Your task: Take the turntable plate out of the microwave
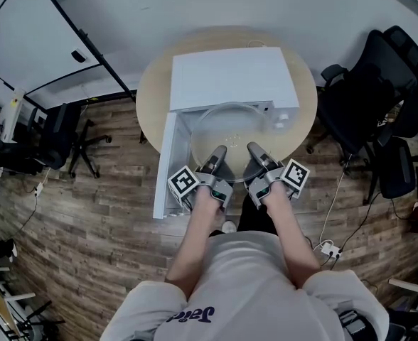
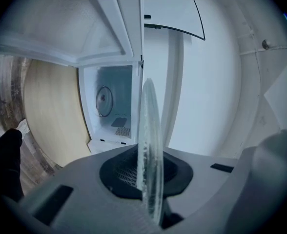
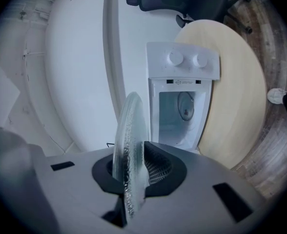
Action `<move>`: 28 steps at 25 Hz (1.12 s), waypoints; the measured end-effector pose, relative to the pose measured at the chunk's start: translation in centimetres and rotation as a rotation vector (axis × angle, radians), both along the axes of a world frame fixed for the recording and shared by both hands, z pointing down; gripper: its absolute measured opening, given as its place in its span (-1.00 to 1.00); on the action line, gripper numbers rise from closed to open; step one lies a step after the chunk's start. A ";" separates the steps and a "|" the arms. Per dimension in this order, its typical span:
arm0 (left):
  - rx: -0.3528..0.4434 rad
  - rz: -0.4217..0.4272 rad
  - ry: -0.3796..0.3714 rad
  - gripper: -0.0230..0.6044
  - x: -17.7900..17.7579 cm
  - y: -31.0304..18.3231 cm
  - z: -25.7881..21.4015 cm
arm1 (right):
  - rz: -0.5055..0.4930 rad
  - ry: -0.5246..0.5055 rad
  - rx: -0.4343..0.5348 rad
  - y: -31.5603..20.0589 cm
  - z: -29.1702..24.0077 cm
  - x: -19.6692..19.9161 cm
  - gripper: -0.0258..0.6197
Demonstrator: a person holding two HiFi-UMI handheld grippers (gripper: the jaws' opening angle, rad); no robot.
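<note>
The clear glass turntable plate [image 1: 230, 128] hangs level in front of the open white microwave [image 1: 230, 77], outside its cavity. My left gripper [image 1: 218, 152] is shut on the plate's near left rim. My right gripper [image 1: 254, 148] is shut on its near right rim. In the left gripper view the plate [image 2: 149, 140] stands edge-on between the dark pads of the left gripper [image 2: 151, 179], with the lit cavity [image 2: 112, 106] beyond. The right gripper view shows the plate [image 3: 129, 145] pinched in the right gripper [image 3: 131, 179], and the microwave [image 3: 182, 82] farther off.
The microwave sits on a round wooden table [image 1: 152, 91], its door [image 1: 164, 165] swung open to the left past the table edge. Two knobs [image 3: 175, 57] mark its control panel. Black office chairs [image 1: 379, 84] stand at the right, another chair [image 1: 67, 137] at the left.
</note>
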State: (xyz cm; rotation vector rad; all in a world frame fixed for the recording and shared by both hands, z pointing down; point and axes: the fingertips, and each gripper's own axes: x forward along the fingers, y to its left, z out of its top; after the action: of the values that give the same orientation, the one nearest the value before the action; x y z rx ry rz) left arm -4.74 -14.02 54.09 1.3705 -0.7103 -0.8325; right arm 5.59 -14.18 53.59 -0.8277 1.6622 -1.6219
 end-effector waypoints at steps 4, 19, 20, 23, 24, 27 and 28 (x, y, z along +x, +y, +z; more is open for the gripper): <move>0.031 0.007 -0.015 -0.82 0.3 0.1 -3.1 | -0.001 -0.021 0.040 0.2 -2.7 0.2 -0.81; 0.111 0.016 -0.037 -0.82 1.0 0.7 -6.5 | -0.002 -0.019 0.117 0.9 -5.8 0.9 -0.82; 0.111 0.016 -0.034 -0.82 1.0 0.7 -6.5 | -0.002 -0.019 0.116 0.9 -5.8 0.8 -0.82; 0.112 0.015 -0.033 -0.82 1.0 0.8 -6.6 | -0.003 -0.021 0.116 1.0 -5.9 0.8 -0.82; 0.113 0.014 -0.034 -0.82 1.0 0.9 -6.6 | -0.003 -0.021 0.116 1.1 -6.0 0.8 -0.82; 0.106 0.011 -0.033 -0.82 0.9 0.9 -6.6 | -0.002 -0.016 0.110 1.1 -5.9 0.8 -0.82; 0.101 0.010 -0.030 -0.82 0.9 0.9 -6.5 | -0.002 -0.014 0.105 1.1 -5.9 0.8 -0.82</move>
State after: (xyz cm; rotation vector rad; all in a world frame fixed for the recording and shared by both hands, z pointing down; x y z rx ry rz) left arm -3.82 -13.11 47.58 1.4790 -0.6920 -0.8509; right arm 6.40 -13.11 47.70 -0.7606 1.7226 -1.5244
